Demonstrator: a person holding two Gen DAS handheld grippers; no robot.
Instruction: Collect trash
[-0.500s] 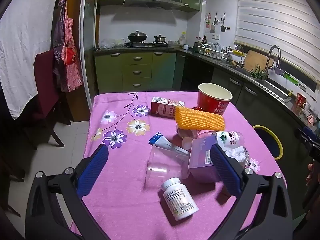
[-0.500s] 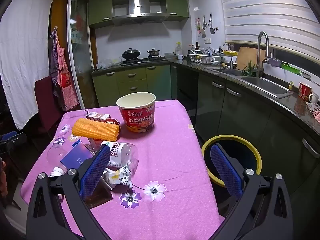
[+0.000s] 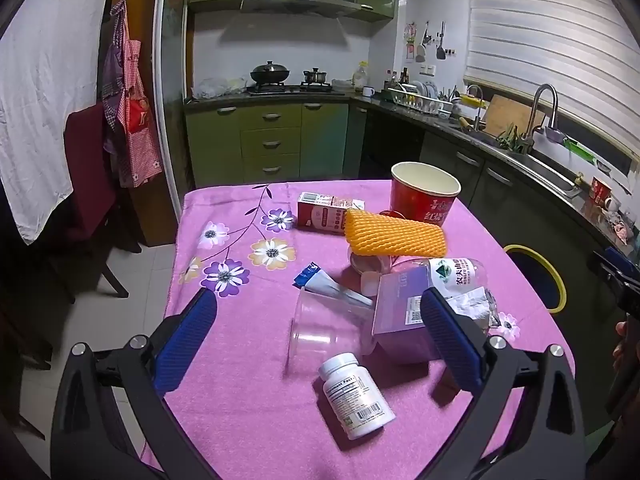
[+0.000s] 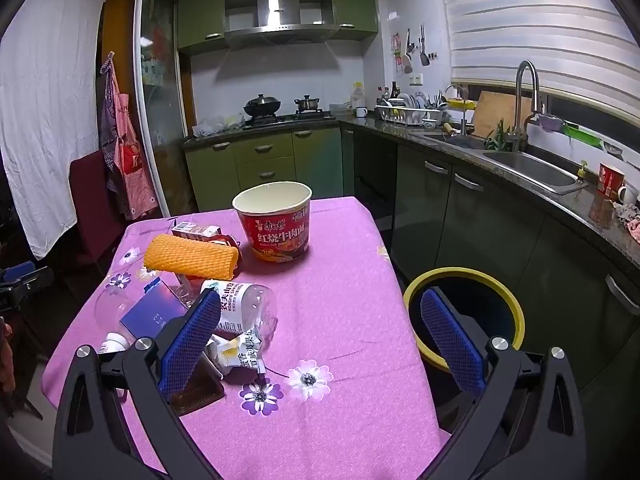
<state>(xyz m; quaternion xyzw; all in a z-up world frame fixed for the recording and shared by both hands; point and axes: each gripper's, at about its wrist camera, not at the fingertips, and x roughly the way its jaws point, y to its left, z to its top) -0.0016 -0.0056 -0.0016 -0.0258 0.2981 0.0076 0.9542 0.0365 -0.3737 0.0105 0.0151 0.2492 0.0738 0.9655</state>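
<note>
Trash lies on a table with a pink flowered cloth (image 3: 240, 380): a white pill bottle (image 3: 356, 396), a clear plastic cup (image 3: 320, 328) on its side, a purple box (image 3: 404, 316), a clear water bottle (image 3: 456, 276), an orange foam net (image 3: 394, 236), a red carton (image 3: 326, 214) and a red noodle cup (image 3: 422, 198). My left gripper (image 3: 318, 344) is open and empty above the near edge, around the cup and pill bottle. My right gripper (image 4: 320, 340) is open and empty above the cloth, beside the water bottle (image 4: 244, 308) and a crumpled wrapper (image 4: 236, 354). A yellow-rimmed bin (image 4: 464, 312) stands right of the table.
Green kitchen cabinets and a counter with a sink (image 4: 532, 168) run along the back and right. A dark red chair (image 3: 86, 176) stands left of the table. A brown flat item (image 4: 196, 390) lies at the table's near edge.
</note>
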